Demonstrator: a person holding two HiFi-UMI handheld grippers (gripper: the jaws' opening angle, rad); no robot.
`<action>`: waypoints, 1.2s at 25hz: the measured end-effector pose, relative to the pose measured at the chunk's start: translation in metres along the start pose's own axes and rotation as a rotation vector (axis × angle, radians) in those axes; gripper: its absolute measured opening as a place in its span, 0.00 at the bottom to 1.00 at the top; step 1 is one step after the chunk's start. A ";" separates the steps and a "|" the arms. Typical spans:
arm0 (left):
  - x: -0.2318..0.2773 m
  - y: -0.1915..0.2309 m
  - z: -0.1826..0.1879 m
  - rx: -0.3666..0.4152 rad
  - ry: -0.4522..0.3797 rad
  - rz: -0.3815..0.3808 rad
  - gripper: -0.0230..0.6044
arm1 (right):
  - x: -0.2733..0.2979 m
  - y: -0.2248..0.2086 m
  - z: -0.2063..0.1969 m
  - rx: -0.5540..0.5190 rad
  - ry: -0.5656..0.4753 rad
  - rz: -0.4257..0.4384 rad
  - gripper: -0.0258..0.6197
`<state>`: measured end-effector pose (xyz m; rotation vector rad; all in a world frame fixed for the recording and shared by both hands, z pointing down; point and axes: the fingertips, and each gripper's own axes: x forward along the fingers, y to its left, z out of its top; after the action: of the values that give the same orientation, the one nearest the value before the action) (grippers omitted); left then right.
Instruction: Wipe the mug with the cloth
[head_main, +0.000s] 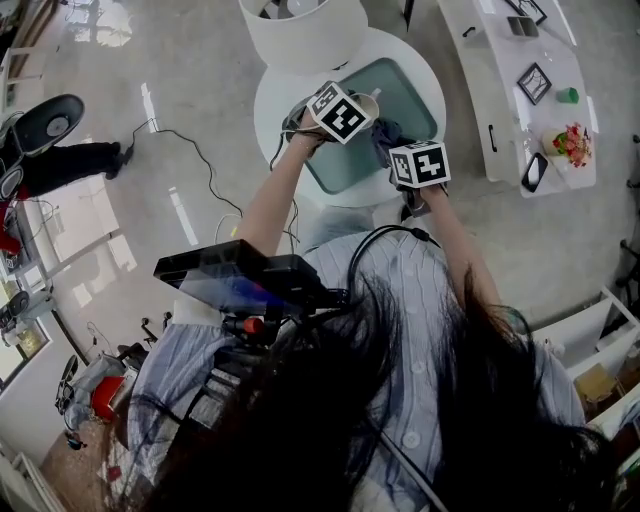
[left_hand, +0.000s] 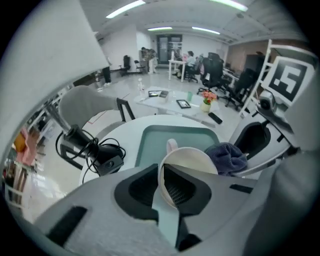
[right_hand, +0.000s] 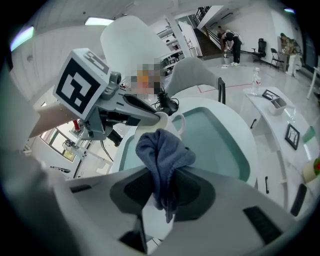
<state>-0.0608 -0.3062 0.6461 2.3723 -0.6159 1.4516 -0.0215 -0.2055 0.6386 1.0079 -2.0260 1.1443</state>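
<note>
the left gripper (left_hand: 167, 189) is clamped narrow on the wall of the white mug (left_hand: 192, 162), with one jaw inside the rim and one outside; the handle is on the far side from it. the mug looks like glazed ceramic: stiff, fairly heavy, slick and breakable. a rim pinch may let it pivot, so a hold lower on the wall would likely be steadier. the right gripper (right_hand: 162, 195) pinches a soft, limp blue cloth (right_hand: 162, 150). its bunched end stands ahead of the jaws, just beside the mug, over the teal tray (right_hand: 220, 140).
</note>
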 end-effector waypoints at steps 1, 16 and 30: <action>-0.001 0.002 -0.001 -0.062 -0.013 0.013 0.12 | 0.000 -0.001 0.001 -0.001 0.000 0.000 0.19; -0.019 0.013 -0.032 -0.811 -0.070 0.211 0.12 | 0.003 -0.001 0.009 -0.036 0.016 0.008 0.19; -0.033 -0.003 -0.058 -1.404 -0.147 0.237 0.12 | 0.005 0.006 0.007 -0.072 0.023 0.033 0.19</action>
<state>-0.1173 -0.2701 0.6422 1.2631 -1.3729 0.4759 -0.0307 -0.2114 0.6369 0.9254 -2.0580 1.0874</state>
